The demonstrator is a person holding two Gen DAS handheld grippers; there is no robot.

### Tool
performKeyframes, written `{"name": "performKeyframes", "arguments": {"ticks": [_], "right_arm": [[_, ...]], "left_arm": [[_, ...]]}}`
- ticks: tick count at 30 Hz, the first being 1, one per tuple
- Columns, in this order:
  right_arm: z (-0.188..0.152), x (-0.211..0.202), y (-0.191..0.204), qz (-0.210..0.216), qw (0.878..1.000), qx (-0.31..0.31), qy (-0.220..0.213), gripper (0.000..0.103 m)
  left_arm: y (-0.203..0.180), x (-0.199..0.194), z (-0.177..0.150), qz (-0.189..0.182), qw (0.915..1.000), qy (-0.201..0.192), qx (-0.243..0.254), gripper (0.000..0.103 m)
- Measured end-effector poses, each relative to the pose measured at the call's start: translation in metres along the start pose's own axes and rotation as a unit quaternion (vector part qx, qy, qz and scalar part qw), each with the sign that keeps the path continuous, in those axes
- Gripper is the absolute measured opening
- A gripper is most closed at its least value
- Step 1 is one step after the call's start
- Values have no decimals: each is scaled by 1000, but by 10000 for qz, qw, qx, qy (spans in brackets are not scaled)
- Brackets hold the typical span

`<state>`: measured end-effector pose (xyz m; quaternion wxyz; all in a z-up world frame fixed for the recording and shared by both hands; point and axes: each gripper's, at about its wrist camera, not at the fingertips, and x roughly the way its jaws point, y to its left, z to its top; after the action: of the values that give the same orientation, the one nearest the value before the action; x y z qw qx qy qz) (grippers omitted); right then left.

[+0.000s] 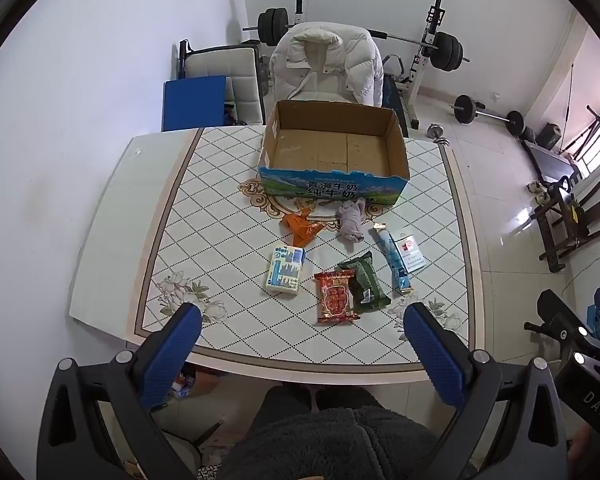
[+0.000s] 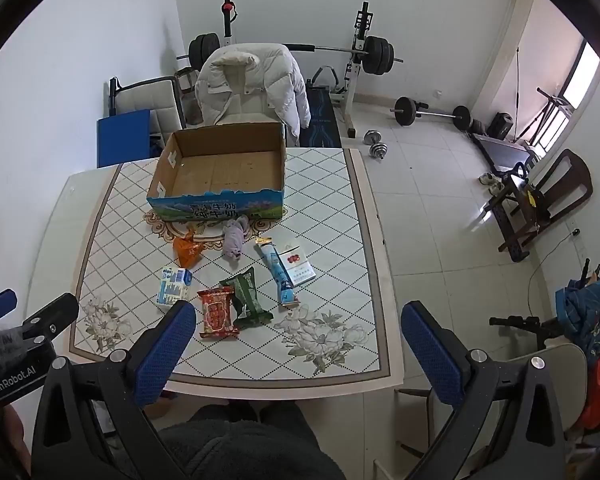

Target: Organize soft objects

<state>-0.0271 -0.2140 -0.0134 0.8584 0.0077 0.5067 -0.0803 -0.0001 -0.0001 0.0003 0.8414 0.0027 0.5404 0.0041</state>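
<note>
An open cardboard box stands empty at the table's far side. In front of it lie an orange bag, a crumpled purple cloth, a tissue pack, a red snack packet, a green packet, a blue tube packet and a cigarette pack. My left gripper is open and empty above the near edge. My right gripper is open and empty, near the table's near right corner.
The patterned table has a chair with a white jacket behind it. A blue mat leans at the far left. Weight racks and dumbbells stand on the tiled floor to the right.
</note>
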Motion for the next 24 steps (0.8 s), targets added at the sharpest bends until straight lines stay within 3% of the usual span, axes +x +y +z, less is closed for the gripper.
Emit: {"name": "performKeyframes", "arguments": {"ticks": [24], "right_arm": [[2, 3, 0, 5, 10000, 42, -40, 103]], "left_arm": [[1, -10, 6, -4, 9999, -141, -57, 103]]}}
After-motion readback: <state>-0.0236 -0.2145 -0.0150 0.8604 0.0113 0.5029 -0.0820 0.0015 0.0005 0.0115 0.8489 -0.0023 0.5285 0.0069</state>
